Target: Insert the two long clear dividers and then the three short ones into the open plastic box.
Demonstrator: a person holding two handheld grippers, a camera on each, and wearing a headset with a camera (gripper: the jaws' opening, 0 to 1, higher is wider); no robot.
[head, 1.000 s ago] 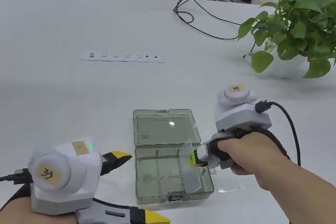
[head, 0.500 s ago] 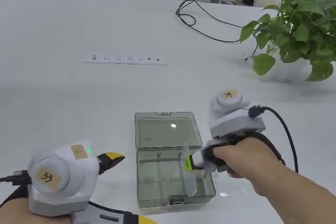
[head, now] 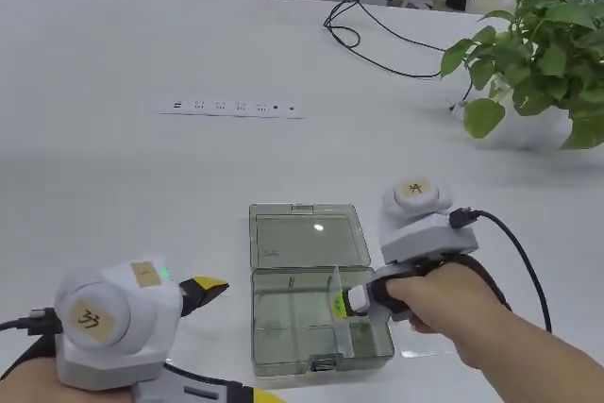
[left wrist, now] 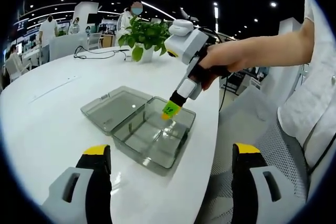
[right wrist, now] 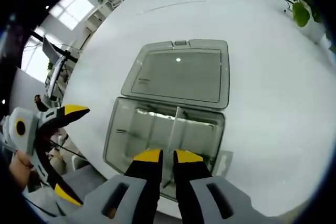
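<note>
The open smoky plastic box (head: 283, 323) lies in front of me with its lid (head: 307, 238) flat behind it. My right gripper (head: 340, 305) is shut on a clear divider (head: 342, 332) that stands on edge inside the base near the right wall. Seen along the right gripper (right wrist: 167, 156), the divider (right wrist: 173, 129) runs from its fingertips to the far wall of the box (right wrist: 131, 129). My left gripper (head: 241, 339) hangs open at the box's lower left, holding nothing. From the left gripper (left wrist: 170, 153), the box (left wrist: 142, 140) lies ahead under the right gripper (left wrist: 170, 109).
A faint clear piece (head: 429, 351) lies on the table right of the box. A white power strip (head: 231, 108) and a black cable (head: 377, 40) lie further back. A potted plant (head: 538, 54) stands at the back right.
The right gripper has lowered the divider from a tilt above the box to upright inside it. The left gripper has stayed open at the lower left.
</note>
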